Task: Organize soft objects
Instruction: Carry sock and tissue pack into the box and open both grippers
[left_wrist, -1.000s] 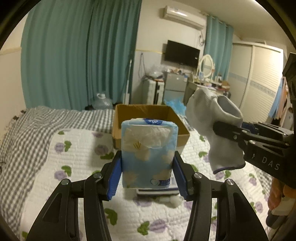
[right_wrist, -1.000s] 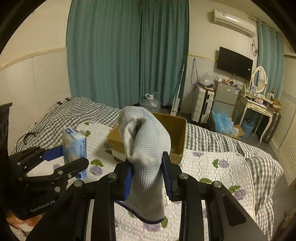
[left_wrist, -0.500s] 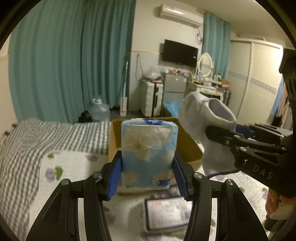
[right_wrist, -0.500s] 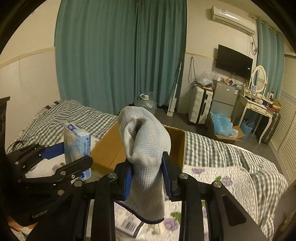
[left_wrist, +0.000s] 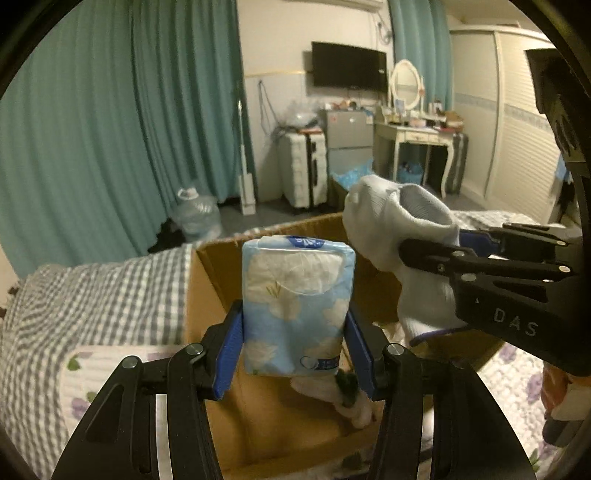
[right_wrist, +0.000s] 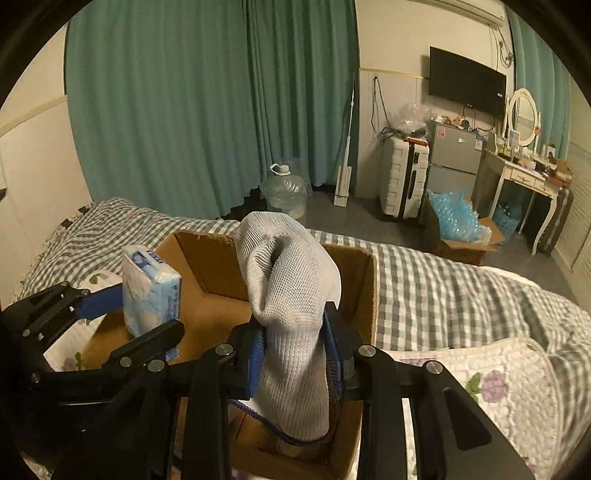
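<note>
Left gripper (left_wrist: 295, 341) clamped on a tissue pack (left_wrist: 297, 306): blue pads press both long sides, jaws partly closed to the pack's width. Right gripper (right_wrist: 295, 354) pinched narrow on a grey sock (right_wrist: 291, 306), pads squeezing the knit at mid-length.

Tissue pack: soft plastic wrap, pale blue with white cloud or flower print, darker blue tab at top, white tissue showing through a clear oval window. Held upright, over the near-left part of a cardboard box (left_wrist: 207, 295).

Sock: light grey waffle knit, folded over at the top so it bulges above the pads; lower end hangs below with a dark purple-blue trimmed cuff. Held over the near-right part of the same box, just right of the pack, not touching it.

Box: open top, brown, on a bed (right_wrist: 461, 280) with grey-checked cover; a white quilt with purple flowers (right_wrist: 498, 384) lies nearer.

Hard to read: box floor mostly blocked by both grippers. Something pale and soft with a dark spot (left_wrist: 347, 391) lies inside, below the pack; cannot identify it. Print on the pack too small. Hands holding the grippers out of view.

Pose: both grippers side by side, angled down toward the box opening, fingers pointing to its far wall.
</note>
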